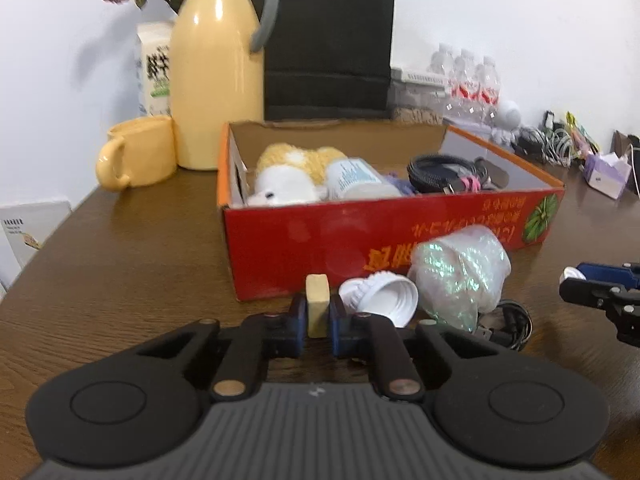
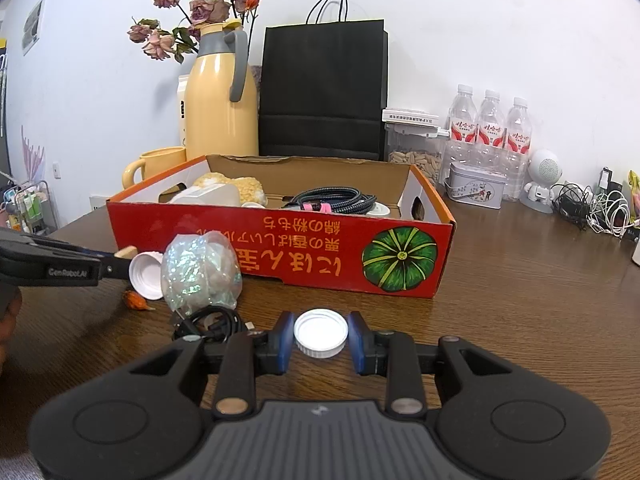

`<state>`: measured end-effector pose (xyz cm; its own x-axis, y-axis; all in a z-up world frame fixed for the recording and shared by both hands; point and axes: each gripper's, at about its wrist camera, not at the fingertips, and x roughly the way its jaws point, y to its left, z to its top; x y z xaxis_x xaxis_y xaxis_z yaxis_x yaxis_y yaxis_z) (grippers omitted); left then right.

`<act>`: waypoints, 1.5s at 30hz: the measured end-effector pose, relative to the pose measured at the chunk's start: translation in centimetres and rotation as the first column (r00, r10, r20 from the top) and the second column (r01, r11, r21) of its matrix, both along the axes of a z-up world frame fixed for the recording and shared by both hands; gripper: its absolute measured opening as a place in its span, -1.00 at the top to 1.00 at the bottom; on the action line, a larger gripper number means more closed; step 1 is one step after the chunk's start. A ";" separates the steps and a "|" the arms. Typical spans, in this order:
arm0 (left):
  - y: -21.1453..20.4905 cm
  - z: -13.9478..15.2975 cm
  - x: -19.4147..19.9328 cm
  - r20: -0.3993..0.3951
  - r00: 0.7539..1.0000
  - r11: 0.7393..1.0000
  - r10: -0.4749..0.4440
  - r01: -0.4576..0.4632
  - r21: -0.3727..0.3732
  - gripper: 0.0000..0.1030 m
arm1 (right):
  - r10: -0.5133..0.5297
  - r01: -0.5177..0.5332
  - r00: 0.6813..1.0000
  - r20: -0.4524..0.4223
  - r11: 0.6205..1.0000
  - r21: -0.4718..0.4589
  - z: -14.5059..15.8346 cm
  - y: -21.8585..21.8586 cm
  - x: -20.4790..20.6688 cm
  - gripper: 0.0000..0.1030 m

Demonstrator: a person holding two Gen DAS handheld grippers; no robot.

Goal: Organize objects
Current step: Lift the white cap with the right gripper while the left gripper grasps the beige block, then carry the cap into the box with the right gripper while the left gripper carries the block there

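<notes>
My left gripper [image 1: 318,312] is shut on a small tan eraser block [image 1: 317,304], held just in front of the red cardboard box [image 1: 320,240]. It also shows in the right wrist view [image 2: 120,258]. My right gripper [image 2: 320,334] is shut on a white round lid [image 2: 320,332] above the wooden table, near the box's front. The box holds a plush toy [image 1: 288,176], a bottle [image 1: 356,178] and a coiled cable [image 1: 444,170]. On the table before the box lie a white cap [image 1: 384,294], a shiny plastic-wrapped item [image 1: 460,272] and a black cable [image 1: 508,324].
A yellow thermos [image 1: 216,80], yellow mug [image 1: 136,152], carton and black paper bag [image 1: 328,44] stand behind the box. Water bottles [image 2: 490,132], a tin [image 2: 474,190], a small white speaker and tangled cables [image 2: 596,208] sit at the back right. A small orange item [image 2: 136,300] lies by the cap.
</notes>
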<state>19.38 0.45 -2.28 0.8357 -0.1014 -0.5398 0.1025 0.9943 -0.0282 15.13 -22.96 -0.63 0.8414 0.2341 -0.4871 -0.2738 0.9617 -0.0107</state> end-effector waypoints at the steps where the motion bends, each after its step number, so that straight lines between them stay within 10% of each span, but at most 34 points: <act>1: 0.1 0.1 -0.2 0.012 1.000 1.000 0.012 -0.012 0.000 0.76 | 0.001 -0.001 1.000 0.002 1.000 0.000 0.0 0.0 0.0 0.47; 22: -3.6 8.8 2.9 0.281 0.958 0.998 0.050 -0.035 -0.057 0.76 | 0.016 -0.031 0.981 0.195 0.997 0.075 7.8 3.2 6.8 0.47; 41: -3.0 5.9 9.5 0.177 0.979 0.993 0.103 -0.091 -0.078 0.74 | -0.043 0.034 0.994 0.097 0.996 0.088 4.0 3.6 13.1 0.46; 43: -3.1 5.9 9.2 0.189 0.977 0.994 0.103 -0.091 -0.067 0.71 | -0.050 0.041 0.995 0.092 0.994 0.098 3.9 3.3 13.0 0.35; 45: -3.2 5.9 9.0 0.201 0.974 0.994 0.103 -0.093 -0.056 0.47 | -0.060 0.051 0.994 0.090 0.994 0.102 3.8 2.9 12.7 -0.23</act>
